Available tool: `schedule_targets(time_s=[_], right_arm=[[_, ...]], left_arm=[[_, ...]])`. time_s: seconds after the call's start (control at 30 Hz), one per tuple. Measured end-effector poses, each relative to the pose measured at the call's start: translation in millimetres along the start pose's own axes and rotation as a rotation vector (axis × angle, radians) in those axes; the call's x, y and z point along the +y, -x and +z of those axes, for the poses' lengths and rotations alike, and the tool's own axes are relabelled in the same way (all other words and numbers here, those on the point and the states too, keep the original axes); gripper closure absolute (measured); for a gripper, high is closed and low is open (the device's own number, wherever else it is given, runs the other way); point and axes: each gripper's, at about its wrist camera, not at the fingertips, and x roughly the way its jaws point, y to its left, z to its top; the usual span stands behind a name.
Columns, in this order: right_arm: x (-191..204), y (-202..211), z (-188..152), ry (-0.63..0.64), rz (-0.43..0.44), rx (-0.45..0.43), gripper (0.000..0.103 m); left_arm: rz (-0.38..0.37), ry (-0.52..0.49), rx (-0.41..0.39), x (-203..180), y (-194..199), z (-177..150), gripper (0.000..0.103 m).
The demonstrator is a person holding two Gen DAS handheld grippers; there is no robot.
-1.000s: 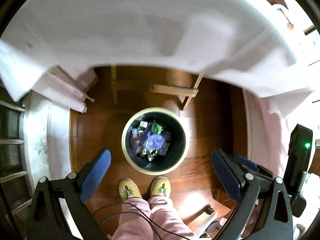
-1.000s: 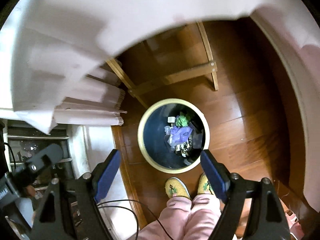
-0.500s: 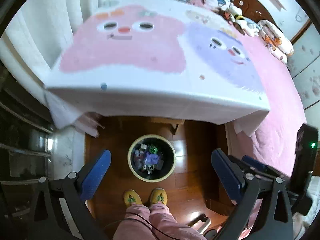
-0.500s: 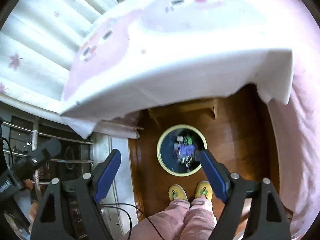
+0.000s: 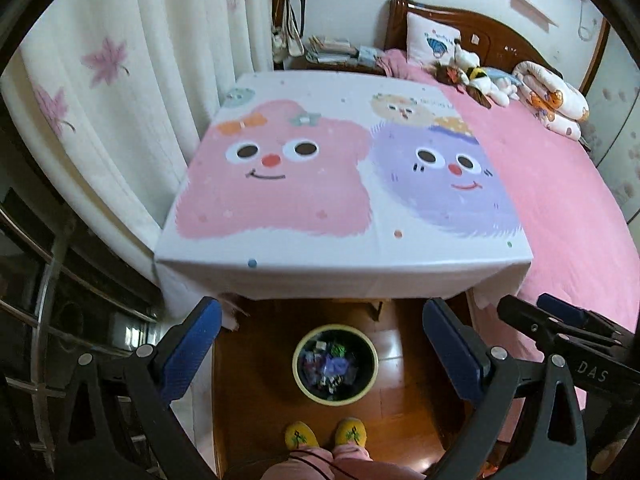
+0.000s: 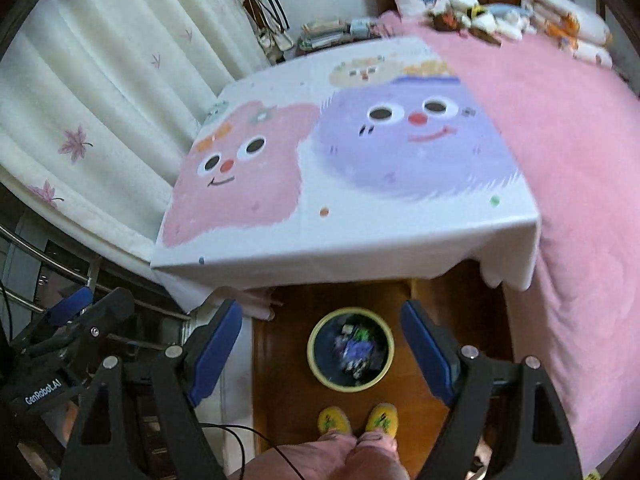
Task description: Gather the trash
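A round trash bin [image 5: 335, 400] with a cream rim stands on the wooden floor just in front of the table. Several pieces of trash [image 5: 334, 366] lie inside it, among them purple and green wrappers. My left gripper [image 5: 320, 316] hangs high above the bin, open, with nothing between its blue pads [image 5: 188, 352]. In the right wrist view the bin [image 6: 311, 350] and its trash [image 6: 358, 348] sit far below my right gripper [image 6: 322, 312], which is also open and holds nothing. Both grippers point steeply down, side by side.
A table under a cartoon-print cloth [image 5: 340, 184] fills the middle, its near edge above the bin. A bed with a pink cover [image 5: 560, 200] lies to the right, white curtains [image 5: 100, 100] to the left. The person's yellow slippers [image 5: 326, 436] stand by the bin.
Both grippers have risen well above the table edge. The bin looks much smaller, and the table top, bed and curtains have come into view. The jaws have stayed open.
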Motion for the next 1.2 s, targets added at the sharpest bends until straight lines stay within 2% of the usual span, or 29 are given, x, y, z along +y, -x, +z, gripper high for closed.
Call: schedule_targets(time_s=[0.33, 1.2], right_arm=[[15, 12, 3, 0.021, -0.005, -0.034, 0.021], [33, 17, 7, 0.077, -0.015, -0.076, 0.021]], left_arm=[[0.049, 0.007, -0.088, -2, 14, 6, 0.003], [0.062, 0.027, -0.09, -1, 9, 6, 0.003]])
